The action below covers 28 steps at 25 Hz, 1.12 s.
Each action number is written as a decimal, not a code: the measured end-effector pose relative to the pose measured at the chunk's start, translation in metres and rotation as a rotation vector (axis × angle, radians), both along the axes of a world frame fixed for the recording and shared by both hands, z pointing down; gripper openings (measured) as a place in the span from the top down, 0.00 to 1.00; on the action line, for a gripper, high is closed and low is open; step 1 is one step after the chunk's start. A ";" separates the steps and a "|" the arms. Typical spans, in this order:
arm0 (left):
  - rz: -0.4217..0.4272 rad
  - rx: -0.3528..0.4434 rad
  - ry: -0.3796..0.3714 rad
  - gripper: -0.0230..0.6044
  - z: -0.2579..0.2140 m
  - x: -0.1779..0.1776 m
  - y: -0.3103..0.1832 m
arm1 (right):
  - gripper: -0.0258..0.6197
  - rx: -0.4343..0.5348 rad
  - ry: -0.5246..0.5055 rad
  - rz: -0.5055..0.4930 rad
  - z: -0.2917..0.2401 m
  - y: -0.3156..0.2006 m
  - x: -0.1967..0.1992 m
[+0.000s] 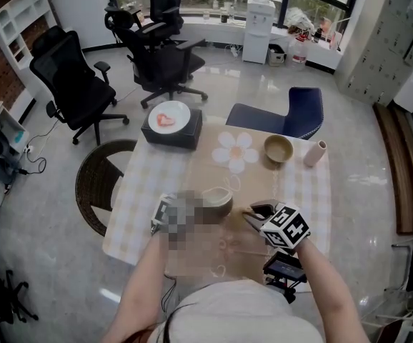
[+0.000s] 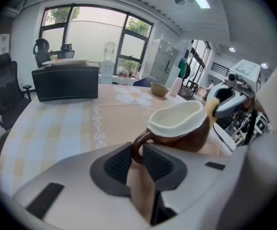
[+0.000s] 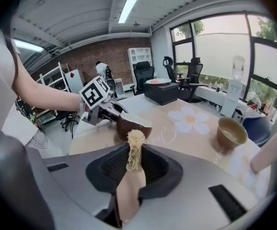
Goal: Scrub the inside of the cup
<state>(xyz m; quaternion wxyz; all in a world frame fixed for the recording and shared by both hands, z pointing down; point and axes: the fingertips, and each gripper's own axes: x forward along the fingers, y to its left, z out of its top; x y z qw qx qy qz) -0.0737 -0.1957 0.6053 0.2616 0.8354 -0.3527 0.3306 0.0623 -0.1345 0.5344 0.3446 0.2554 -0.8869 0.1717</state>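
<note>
1. At the far left of the checked table [image 1: 131,213] a black box [image 1: 172,134] is set; a white plate [image 1: 169,116] is laid on top of it.
2. The left gripper [image 2: 137,152] is held over the table's near edge; its jaws are drawn narrow and clamped on the cup's handle, one pad pressed to each side.
3. The brown cup [image 2: 179,128], white inside, is seen just beyond those jaws, near the middle of the table; it is tilted, its mouth turned toward the right gripper.
4. A flower-shaped mat [image 1: 235,151] is laid flat behind the cup, apart from it.
5. The right gripper [image 3: 135,163] is held just right of the cup; a straw-coloured fibrous scrubber [image 3: 135,145] is pinched between its jaws; the tuft is seen just beside the cup's rim, though contact cannot be made out.
6. Farther right a bowl [image 1: 279,148] is set, with an upright pink tumbler [image 1: 314,153] near it.
</note>
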 end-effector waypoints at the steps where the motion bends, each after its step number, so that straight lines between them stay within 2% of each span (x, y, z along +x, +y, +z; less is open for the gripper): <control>1: 0.003 0.003 -0.002 0.84 0.000 0.000 0.000 | 0.85 -0.007 0.013 0.002 0.006 0.000 0.000; 5: 0.004 -0.003 0.001 0.84 0.000 0.000 0.002 | 0.85 0.037 0.017 0.046 0.001 -0.013 0.002; 11: 0.000 -0.024 -0.004 0.84 -0.003 -0.001 0.007 | 0.85 0.251 0.010 0.088 -0.035 -0.031 0.001; 13: -0.005 -0.047 -0.006 0.84 -0.003 -0.001 0.010 | 0.85 0.283 0.025 0.073 -0.037 -0.030 -0.004; 16: -0.011 -0.076 -0.013 0.84 -0.003 -0.001 0.014 | 0.85 0.243 0.059 0.047 -0.026 -0.024 -0.009; 22: 0.013 -0.082 -0.047 0.84 -0.005 0.000 0.019 | 0.85 0.135 0.127 0.000 -0.001 -0.011 -0.014; 28: 0.023 -0.073 -0.044 0.84 -0.005 0.000 0.021 | 0.85 0.028 0.157 -0.128 0.020 0.016 -0.022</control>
